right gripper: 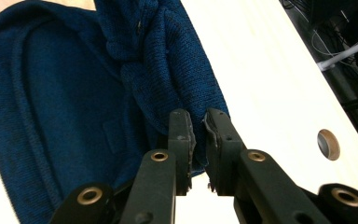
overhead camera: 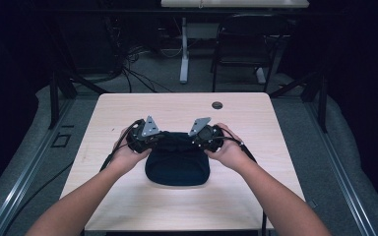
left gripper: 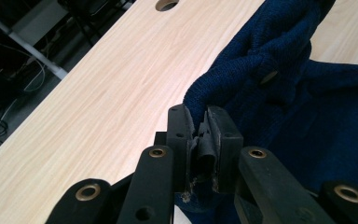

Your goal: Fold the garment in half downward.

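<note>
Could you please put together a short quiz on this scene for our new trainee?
1. True or false: the left tool is clamped on an edge of the dark blue knitted garment.
2. Which part of the garment does the right tool hold? A) the edge nearest the person B) its far edge, on the right side C) nothing at all
3. What round feature sits in the table beyond the garment?

Key:
1. True; blue knit is pinched between its jaws.
2. B
3. A cable hole near the far edge.
</note>
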### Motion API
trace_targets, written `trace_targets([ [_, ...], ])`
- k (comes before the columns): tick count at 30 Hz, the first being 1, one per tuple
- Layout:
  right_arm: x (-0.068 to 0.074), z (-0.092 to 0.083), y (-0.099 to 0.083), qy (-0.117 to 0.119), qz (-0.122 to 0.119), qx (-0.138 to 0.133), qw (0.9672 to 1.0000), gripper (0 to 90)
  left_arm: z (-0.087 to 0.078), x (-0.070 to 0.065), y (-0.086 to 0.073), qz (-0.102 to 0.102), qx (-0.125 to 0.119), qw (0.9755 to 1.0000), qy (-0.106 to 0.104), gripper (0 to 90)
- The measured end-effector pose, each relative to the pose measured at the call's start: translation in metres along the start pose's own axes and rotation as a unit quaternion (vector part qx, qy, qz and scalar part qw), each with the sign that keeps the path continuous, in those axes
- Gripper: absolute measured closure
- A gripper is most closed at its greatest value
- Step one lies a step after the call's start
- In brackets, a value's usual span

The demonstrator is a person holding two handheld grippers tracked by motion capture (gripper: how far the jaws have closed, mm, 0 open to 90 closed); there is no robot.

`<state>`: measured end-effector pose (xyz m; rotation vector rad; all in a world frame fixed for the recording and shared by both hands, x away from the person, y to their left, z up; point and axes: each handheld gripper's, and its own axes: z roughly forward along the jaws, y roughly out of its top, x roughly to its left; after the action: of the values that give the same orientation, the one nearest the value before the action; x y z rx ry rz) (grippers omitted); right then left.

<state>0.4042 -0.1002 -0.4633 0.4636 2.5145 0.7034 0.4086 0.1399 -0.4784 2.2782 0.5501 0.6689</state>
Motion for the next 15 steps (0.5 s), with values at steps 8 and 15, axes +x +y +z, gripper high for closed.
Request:
trace_targets([
  [8, 0.01, -0.005, -0.003, 0.002, 0.0, 0.0, 1.0, 80.7, -0.004, -0.006, -0.006, -0.005, -0.003, 0.9999, -0.01, 80.5],
  [15, 0.02, -0.007, -0.006, 0.011, 0.006, -0.008, 0.9999, 80.7, -0.01, -0.012, -0.012, -0.005, -0.002, 0.9998, -0.021, 80.3],
])
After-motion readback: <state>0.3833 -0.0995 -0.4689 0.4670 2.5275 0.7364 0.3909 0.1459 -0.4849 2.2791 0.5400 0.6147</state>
